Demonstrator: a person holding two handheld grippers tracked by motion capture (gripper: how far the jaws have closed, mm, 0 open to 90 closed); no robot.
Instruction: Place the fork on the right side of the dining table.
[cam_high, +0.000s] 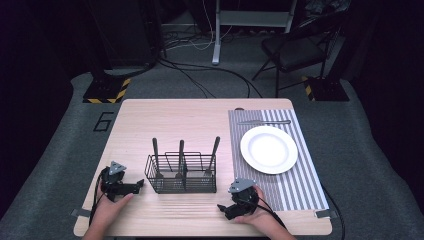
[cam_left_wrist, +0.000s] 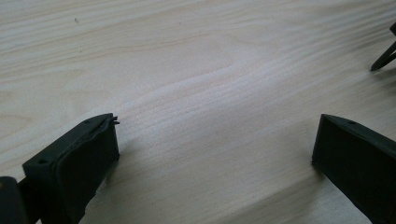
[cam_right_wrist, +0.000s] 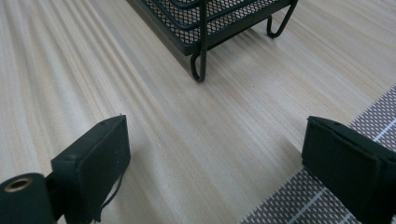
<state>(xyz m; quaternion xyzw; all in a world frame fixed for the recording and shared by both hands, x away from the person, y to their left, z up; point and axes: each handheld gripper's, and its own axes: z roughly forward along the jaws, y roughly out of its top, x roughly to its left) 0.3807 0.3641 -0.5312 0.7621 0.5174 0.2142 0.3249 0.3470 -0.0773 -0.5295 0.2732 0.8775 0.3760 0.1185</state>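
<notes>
The wooden table (cam_high: 165, 120) is carrying a striped placemat (cam_high: 300, 192) on its right, with a white plate (cam_high: 269, 149) sitting on it. A black wire caddy (cam_high: 182, 174) is standing mid-table, holding three upright utensils. The left gripper (cam_left_wrist: 212, 140) and right gripper (cam_right_wrist: 215, 154) are both resting near the front edge, jaws spread wide, gripping nothing.

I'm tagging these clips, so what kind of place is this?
Probably a lab or studio set up for recording, not a home: a wooden table on grey carpet, loose cables across the floor, hazard-striped stand bases, and dark surroundings.
</notes>
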